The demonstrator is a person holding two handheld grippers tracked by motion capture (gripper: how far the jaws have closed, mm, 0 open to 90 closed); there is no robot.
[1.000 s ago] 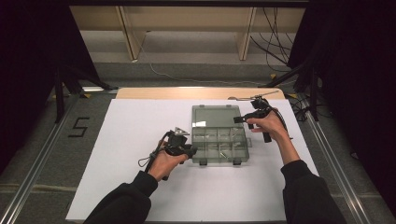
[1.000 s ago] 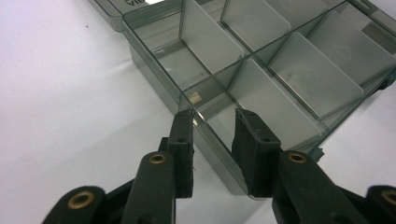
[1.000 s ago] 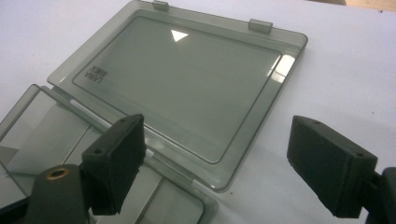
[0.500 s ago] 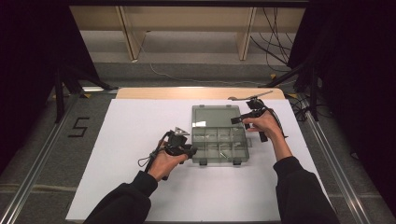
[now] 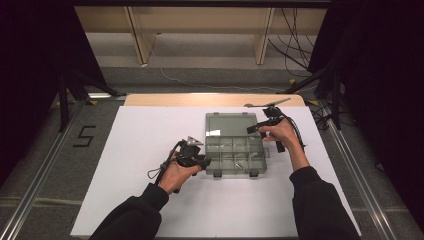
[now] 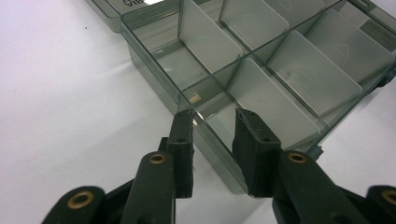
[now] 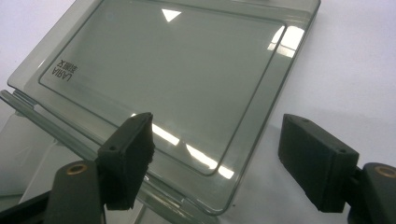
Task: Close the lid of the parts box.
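1. Smoky plastic organiser box (image 5: 234, 157) sat mid-table, lid (image 7: 159, 79) open flat.
2. Our left gripper (image 6: 212, 140) clamped its near corner wall; a weak hold might slip.
3. Our right gripper (image 7: 219, 158), jaws just narrowing but empty, straddled the lid's corner; we could skid the box.

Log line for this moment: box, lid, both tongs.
box: open | lid: flat behind | left tongs: straddle box corner wall | right tongs: open, closing over lid edge
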